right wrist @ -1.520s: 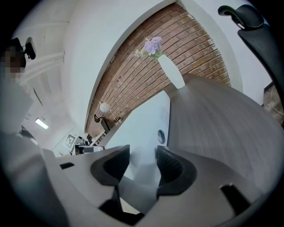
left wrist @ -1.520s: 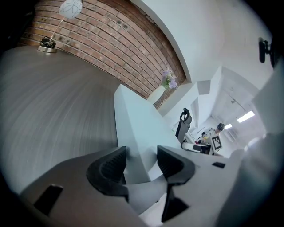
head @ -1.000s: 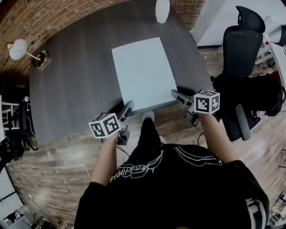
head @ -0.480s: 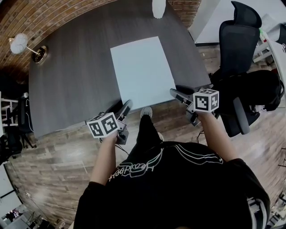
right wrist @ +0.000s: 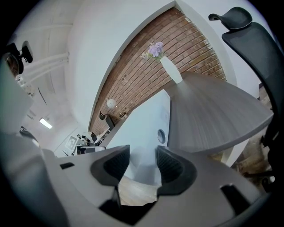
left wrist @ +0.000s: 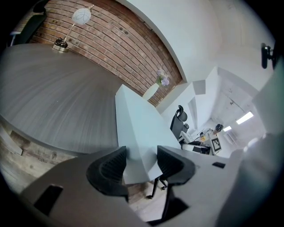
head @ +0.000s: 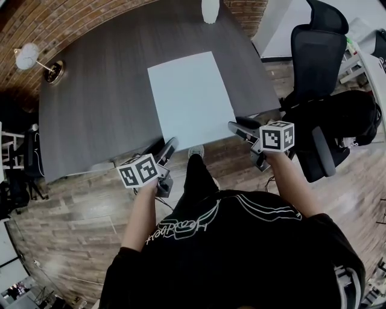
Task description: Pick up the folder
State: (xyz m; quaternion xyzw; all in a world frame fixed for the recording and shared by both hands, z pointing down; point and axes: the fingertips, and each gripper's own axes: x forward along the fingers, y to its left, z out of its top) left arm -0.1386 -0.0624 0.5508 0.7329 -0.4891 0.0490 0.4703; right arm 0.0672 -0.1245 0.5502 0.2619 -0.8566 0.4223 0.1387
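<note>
A pale blue folder (head: pixel 190 93) lies flat on the dark grey table (head: pixel 96 102), its near edge sticking out a little over the table's front edge. My left gripper (head: pixel 170 145) is at the folder's near left corner. My right gripper (head: pixel 234 127) is at its near right corner. In the left gripper view the folder (left wrist: pixel 137 128) runs up between the open jaws of the left gripper (left wrist: pixel 142 164), and the pads stand clear of it. In the right gripper view the folder (right wrist: pixel 142 128) shows the same way between the open jaws of the right gripper (right wrist: pixel 143 165).
A black office chair (head: pixel 316 60) stands right of the table, close to my right arm. A desk lamp (head: pixel 27 57) sits at the table's far left and a white vase (head: pixel 210 9) at its far edge. A brick wall runs behind. The floor is wood planks.
Both grippers have edged forward toward the folder's near corners as the person steps closer. The jaws stay as they were and the folder has not moved.
</note>
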